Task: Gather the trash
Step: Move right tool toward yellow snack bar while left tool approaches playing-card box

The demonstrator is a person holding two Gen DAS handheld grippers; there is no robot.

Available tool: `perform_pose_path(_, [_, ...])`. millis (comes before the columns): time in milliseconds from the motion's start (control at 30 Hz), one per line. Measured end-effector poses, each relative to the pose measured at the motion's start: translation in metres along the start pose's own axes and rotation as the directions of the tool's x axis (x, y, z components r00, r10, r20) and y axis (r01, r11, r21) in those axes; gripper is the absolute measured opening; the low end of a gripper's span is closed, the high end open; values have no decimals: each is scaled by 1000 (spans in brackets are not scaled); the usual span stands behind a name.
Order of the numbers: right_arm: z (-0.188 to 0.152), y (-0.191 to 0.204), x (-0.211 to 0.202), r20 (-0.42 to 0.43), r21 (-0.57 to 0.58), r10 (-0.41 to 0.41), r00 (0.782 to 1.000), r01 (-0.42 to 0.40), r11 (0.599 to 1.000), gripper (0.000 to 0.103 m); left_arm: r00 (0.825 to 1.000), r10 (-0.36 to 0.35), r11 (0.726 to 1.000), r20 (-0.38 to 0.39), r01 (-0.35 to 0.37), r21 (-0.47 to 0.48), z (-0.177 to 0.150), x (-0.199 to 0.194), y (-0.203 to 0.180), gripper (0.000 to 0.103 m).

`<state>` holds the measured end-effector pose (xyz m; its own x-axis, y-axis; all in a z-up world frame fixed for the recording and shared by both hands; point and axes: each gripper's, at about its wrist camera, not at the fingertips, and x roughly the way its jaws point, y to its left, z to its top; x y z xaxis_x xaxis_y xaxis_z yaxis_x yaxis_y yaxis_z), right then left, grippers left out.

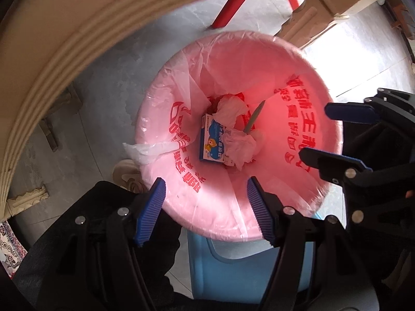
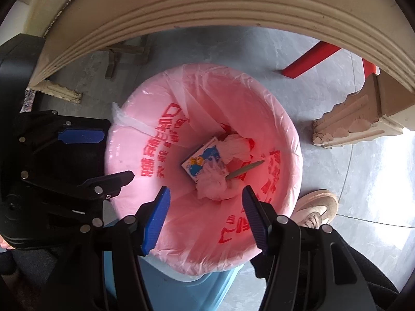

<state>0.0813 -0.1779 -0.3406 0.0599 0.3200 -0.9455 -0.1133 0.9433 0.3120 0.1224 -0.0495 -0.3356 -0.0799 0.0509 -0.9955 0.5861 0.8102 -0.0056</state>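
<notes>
A blue trash bin point(image 1: 249, 267) lined with a pink plastic bag point(image 1: 298, 59) stands on the floor below both grippers. At its bottom lie a small blue and white box point(image 1: 210, 140), crumpled tissues point(image 1: 230, 112) and a green pen-like stick point(image 1: 255, 115). The same box point(image 2: 201, 162), tissues point(image 2: 212, 185) and stick point(image 2: 246, 168) show in the right wrist view inside the bag point(image 2: 186, 83). My left gripper point(image 1: 206, 190) is open and empty over the bin's near rim. My right gripper point(image 2: 206, 198) is open and empty over the bin; it shows in the left wrist view point(image 1: 315, 132).
A beige moulded table edge point(image 2: 220, 5) arches over the bin. Carved table feet point(image 2: 345, 121) and a red stool leg point(image 2: 308, 59) stand on the grey tiled floor. A person's shoe point(image 2: 316, 207) is beside the bin.
</notes>
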Motion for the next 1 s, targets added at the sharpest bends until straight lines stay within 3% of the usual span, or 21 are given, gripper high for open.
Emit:
perform_pose_path(167, [-7, 16, -36, 64, -46, 23, 998, -20, 999, 57, 997, 7, 999, 78, -11, 50, -13, -49, 4, 64])
perform_pose_path(333, [-1, 38, -91, 120, -131, 58, 991, -42, 990, 57, 983, 33, 988, 178, -60, 145, -25, -132, 23, 66])
perform_pose_path(400, [7, 45, -128, 155, -172, 81, 985, -53, 984, 57, 975, 26, 976, 220, -72, 206, -25, -173, 31, 72])
perform_pose_path(633, [57, 56, -258, 305, -267, 113, 946, -29, 963, 62, 944, -7, 930, 331, -115, 348, -16, -274, 45, 74])
perform_pose_path(800, [106, 63, -323, 367, -336, 102, 925, 30, 941, 62, 927, -21, 869, 374, -168, 466, -2, -308, 40, 74])
perform_pose_path(1000, [165, 55, -354, 370, -378, 78, 926, 73, 923, 62, 933, -49, 746, 355, -202, 634, 17, -319, 21, 74])
